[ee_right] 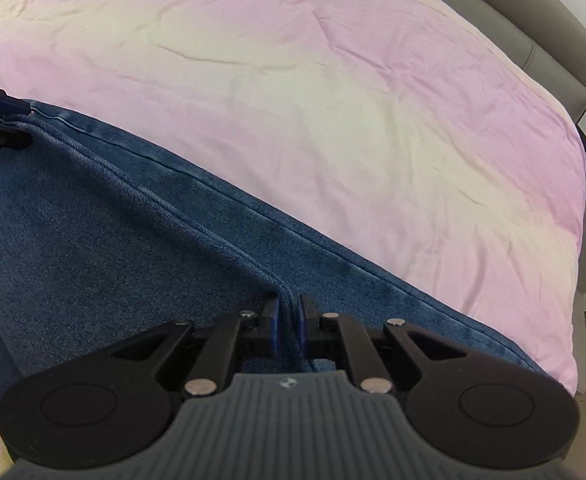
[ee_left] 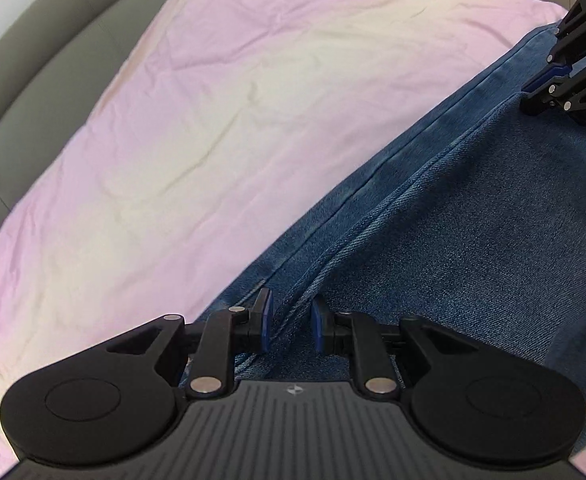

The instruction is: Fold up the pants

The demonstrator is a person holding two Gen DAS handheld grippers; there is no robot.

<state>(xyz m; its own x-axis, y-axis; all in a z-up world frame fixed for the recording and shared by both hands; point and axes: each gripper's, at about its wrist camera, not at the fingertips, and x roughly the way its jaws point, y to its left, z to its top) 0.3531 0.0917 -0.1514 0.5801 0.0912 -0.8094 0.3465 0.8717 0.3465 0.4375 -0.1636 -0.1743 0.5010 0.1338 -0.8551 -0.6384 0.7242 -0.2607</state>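
Blue denim pants (ee_left: 473,220) lie on a pink bed cover, one leg folded over the other, with a seamed edge running between my grippers. My left gripper (ee_left: 291,322) has its pads apart, one on each side of the upper layer's seam. My right gripper (ee_right: 288,322) is shut on the pants' folded seam edge (ee_right: 289,300). The pants fill the lower left of the right wrist view (ee_right: 113,240). The right gripper shows at the upper right of the left wrist view (ee_left: 541,92); the left gripper shows at the left edge of the right wrist view (ee_right: 11,122).
The pink and cream bed cover (ee_left: 213,120) spreads beyond the pants and also fills the right wrist view (ee_right: 373,120). A grey padded bed frame (ee_left: 33,60) curves around the far side. The cover's edge drops off at the right (ee_right: 577,240).
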